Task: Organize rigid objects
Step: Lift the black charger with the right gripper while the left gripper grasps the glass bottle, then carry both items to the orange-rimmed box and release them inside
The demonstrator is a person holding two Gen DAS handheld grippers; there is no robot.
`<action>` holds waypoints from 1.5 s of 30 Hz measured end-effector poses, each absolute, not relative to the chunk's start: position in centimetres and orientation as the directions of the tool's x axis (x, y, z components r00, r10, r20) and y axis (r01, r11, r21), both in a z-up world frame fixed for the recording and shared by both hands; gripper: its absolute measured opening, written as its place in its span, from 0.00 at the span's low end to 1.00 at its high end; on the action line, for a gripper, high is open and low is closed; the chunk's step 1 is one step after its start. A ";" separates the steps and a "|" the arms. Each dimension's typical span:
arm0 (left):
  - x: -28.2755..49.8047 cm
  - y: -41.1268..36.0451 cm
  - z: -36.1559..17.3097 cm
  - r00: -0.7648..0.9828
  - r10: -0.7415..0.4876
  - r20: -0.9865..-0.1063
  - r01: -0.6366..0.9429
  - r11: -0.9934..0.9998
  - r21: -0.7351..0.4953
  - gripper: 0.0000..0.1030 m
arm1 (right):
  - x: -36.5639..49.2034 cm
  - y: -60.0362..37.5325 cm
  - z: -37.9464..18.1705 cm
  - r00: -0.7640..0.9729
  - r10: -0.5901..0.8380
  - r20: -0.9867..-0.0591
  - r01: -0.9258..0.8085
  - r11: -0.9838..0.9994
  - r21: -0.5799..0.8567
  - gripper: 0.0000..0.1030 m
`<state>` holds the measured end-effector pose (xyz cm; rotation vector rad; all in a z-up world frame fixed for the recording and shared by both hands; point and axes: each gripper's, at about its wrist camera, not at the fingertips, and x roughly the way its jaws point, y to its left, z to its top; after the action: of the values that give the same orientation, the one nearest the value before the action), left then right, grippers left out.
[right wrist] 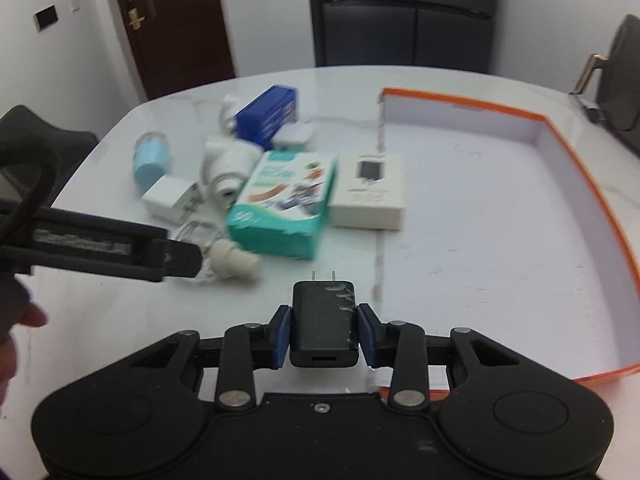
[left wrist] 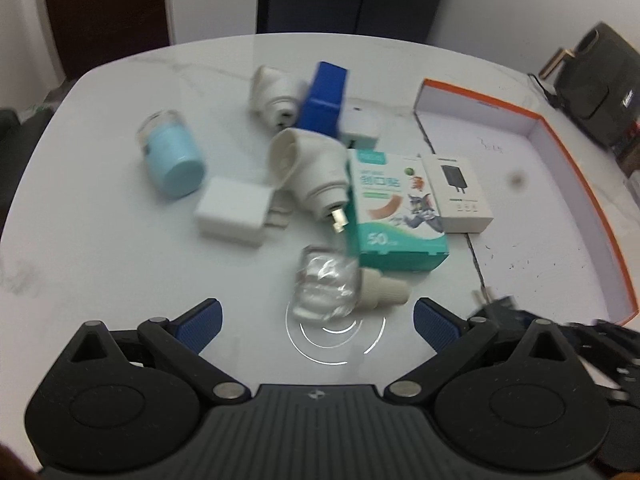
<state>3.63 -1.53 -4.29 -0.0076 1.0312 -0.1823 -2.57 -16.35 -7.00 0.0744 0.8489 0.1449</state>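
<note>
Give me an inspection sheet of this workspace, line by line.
Surface: white marble-look table.
Job's things: black charger held; open orange-edged box to the right, nothing seen in it; teal bandage box, white charger box, blue box, light blue jar, white adapter, two white plug-in devices, clear bottle.
Clutter: things piled left of the box, some touching.
Grippers: left hand-held gripper open near the bottle; right hand-held gripper shut on charger.
Cables: nothing seen.
Surroundings: brown door, dark cabinet, chair.

Clutter (left wrist: 312, 168) left of open box (left wrist: 536, 208)
</note>
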 end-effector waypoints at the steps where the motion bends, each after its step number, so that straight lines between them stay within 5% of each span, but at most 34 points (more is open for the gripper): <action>1: 3.9 -2.1 -4.7 0.498 -0.146 -0.855 0.155 0.985 -0.078 1.00 | -2.7 -16.9 -6.8 0.655 0.152 -0.740 -0.087 0.988 0.126 0.42; 10: 5.5 -4.4 -6.9 0.498 -0.107 -0.860 0.169 0.985 -0.025 1.00 | -4.4 -20.1 -5.3 0.669 0.144 -0.729 -0.052 0.988 0.148 0.42; 17: 5.3 -4.5 -7.5 0.511 -0.102 -0.853 0.149 0.988 -0.029 0.77 | -5.1 -21.9 -4.5 0.678 0.151 -0.719 -0.056 0.986 0.155 0.42; 45: 1.4 -10.5 1.2 0.585 -0.107 -0.804 0.053 0.994 -0.094 0.76 | -2.4 -28.8 -0.3 0.731 0.216 -0.648 -0.126 0.975 0.183 0.42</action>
<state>1.38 -10.47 1.18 -0.0620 0.9417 -0.0933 -2.39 -28.80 -0.30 0.1297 0.7281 0.1883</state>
